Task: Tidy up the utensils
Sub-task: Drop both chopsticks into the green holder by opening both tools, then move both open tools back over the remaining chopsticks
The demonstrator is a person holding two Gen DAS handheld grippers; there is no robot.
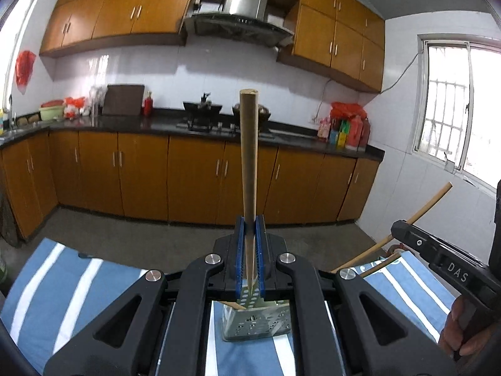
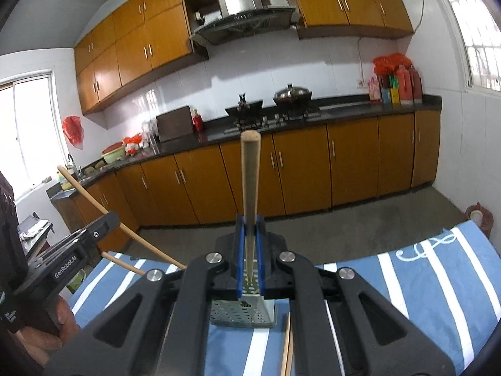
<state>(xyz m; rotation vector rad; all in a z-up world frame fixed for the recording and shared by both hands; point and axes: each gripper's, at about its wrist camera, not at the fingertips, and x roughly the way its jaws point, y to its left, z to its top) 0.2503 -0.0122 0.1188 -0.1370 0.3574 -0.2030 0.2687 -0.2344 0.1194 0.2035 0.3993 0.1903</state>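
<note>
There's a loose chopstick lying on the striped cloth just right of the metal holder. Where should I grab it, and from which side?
Both grippers are full now: left gripper and right gripper each clamp an upright chopstick. Once one is free, take the loose chopstick near its middle, coming from above with fingers straddling it; it lies flat on the striped cloth, beside the metal holder.

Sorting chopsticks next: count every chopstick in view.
4: one chopstick in the left gripper, one in the right gripper, two loose on the striped cloth; more may hide under the grippers.
</note>
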